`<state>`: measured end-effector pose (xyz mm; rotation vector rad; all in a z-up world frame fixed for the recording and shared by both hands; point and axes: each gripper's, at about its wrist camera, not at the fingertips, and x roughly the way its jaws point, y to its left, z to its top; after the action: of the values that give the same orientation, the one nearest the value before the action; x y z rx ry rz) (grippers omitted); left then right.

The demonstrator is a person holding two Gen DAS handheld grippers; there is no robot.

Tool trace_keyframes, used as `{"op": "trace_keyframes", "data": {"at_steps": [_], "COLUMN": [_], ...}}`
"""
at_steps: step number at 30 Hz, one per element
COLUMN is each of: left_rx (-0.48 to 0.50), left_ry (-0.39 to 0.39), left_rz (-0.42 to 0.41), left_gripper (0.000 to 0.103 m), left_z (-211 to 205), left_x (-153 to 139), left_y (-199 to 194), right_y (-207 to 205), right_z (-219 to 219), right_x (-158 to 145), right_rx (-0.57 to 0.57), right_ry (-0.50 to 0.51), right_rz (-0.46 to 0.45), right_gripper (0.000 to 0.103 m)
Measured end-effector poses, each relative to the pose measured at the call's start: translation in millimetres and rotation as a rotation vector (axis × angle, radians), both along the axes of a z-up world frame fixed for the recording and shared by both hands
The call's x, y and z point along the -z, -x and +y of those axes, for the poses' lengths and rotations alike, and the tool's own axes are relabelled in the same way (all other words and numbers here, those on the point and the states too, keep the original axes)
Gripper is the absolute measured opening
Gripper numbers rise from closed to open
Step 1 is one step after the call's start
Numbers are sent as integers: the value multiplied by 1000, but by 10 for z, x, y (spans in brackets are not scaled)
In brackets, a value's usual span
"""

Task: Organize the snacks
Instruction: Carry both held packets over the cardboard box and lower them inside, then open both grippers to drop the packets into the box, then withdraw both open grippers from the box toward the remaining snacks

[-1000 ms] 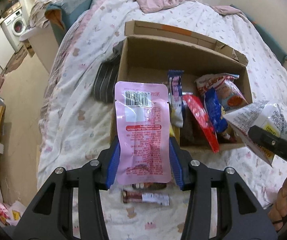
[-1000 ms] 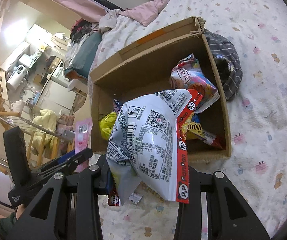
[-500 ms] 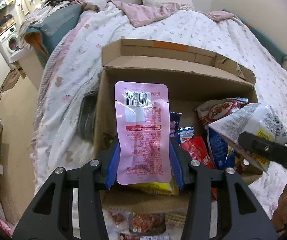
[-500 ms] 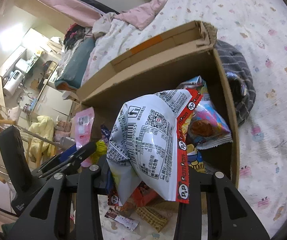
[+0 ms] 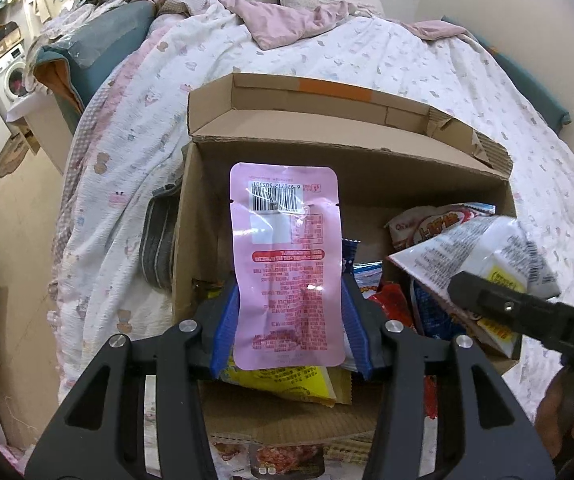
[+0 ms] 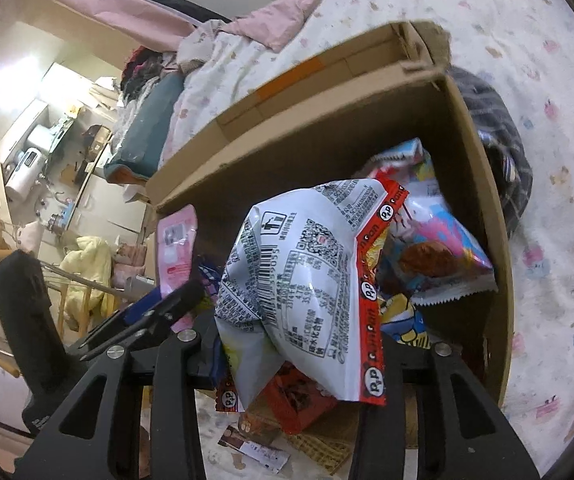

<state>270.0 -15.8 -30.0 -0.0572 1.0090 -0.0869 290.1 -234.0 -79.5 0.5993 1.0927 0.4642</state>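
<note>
My left gripper (image 5: 287, 320) is shut on a pink snack pouch (image 5: 285, 264), held upright over the near left part of an open cardboard box (image 5: 367, 160) on the bed. My right gripper (image 6: 299, 360) is shut on a white snack bag with a red edge (image 6: 307, 280), held over the box's near side. That bag also shows in the left wrist view (image 5: 475, 252), at the right. The box (image 6: 483, 208) holds several snack packets (image 6: 439, 252). The pink pouch (image 6: 177, 240) and left gripper show at the left of the right wrist view.
A yellow packet (image 5: 283, 380) and other loose snacks (image 6: 255, 446) lie on the patterned bedsheet (image 5: 127, 160) before the box. A dark striped cloth (image 5: 159, 240) lies by the box's left wall. Pillows and blankets (image 5: 287, 20) sit at the bed's far end.
Both grippers have moved forward toward the box with their packets; the box now looks larger and closer. Both grips are unchanged.
</note>
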Motion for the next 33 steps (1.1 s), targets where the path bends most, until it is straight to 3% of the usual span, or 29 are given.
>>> {"op": "trace_keyframes", "data": {"at_steps": [3,9,11,13,15,33], "left_rx": [6,13,13,-4,-19,-12], "left_ry": [14,17,27,29,30,16], "left_rz": [3,-8,-26,-56,-80,-98], "left_gripper": [46,50,61,84,93,93], "left_z": [10,23,37,57,79,94], "left_x": [-6,-40,-76,-131,-175,-207], "left_y": [6,36,52,78,97,184], "right_y": [-4,57,63,69,74,137], "right_z": [-18,-98,-115,-125,-137,-148], "right_x": [-21,-180,-210,-210,-200,-291], "right_rx": [7,47,54,56,58,71], "right_ry": [-4,-2,-6,0,12,15], "right_rz": [-15,-100,-115,-115,-112,-132], "right_gripper": [51,77,78,81,81,82]}}
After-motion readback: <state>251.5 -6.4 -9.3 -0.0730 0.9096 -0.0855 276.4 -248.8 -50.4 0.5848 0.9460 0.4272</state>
